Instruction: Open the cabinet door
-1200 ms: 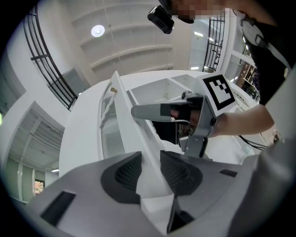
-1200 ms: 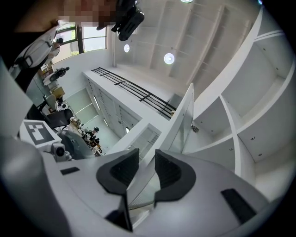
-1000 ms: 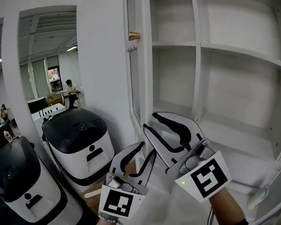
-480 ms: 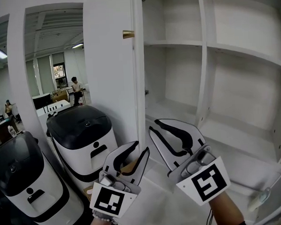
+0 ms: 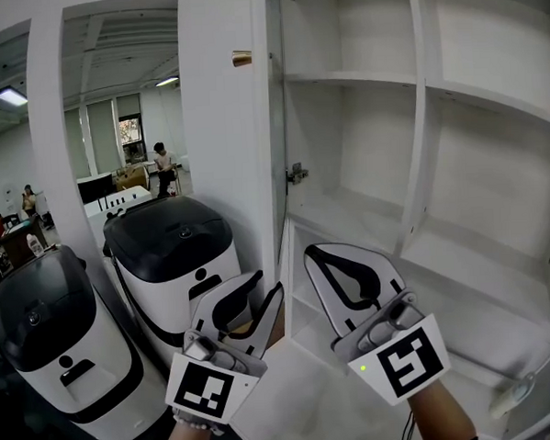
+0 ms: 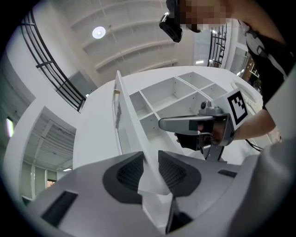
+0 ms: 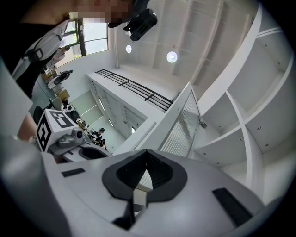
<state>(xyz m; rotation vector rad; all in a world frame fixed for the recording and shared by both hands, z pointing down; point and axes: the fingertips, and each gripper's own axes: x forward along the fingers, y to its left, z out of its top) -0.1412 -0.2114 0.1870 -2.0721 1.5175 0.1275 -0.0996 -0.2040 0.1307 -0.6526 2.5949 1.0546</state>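
1. The cabinet door (image 5: pixel 225 153) is seen swung open and edge-on at the centre of the head view. A brass knob (image 5: pixel 242 58) is seen near its top and a hinge (image 5: pixel 296 174) on its inner side.
2. The door's lower edge is pinched in the narrow gap of the left gripper (image 5: pixel 267 285), whose jaws have just been closing.
3. The right gripper (image 5: pixel 312 255) is held at lower centre-right, before the bare white shelves (image 5: pixel 369 76). Its jaws are pressed together on nothing.
4. A black-lidded white unit (image 5: pixel 176 256) is stood just beside the door's outer face at lower left. A second unit (image 5: pixel 51 337) is placed further left.
5. Past a white pillar (image 5: pixel 50 134), seated people (image 5: pixel 164 160) are seen at far left.
6. A cable (image 5: pixel 514 395) is laid at lower right.
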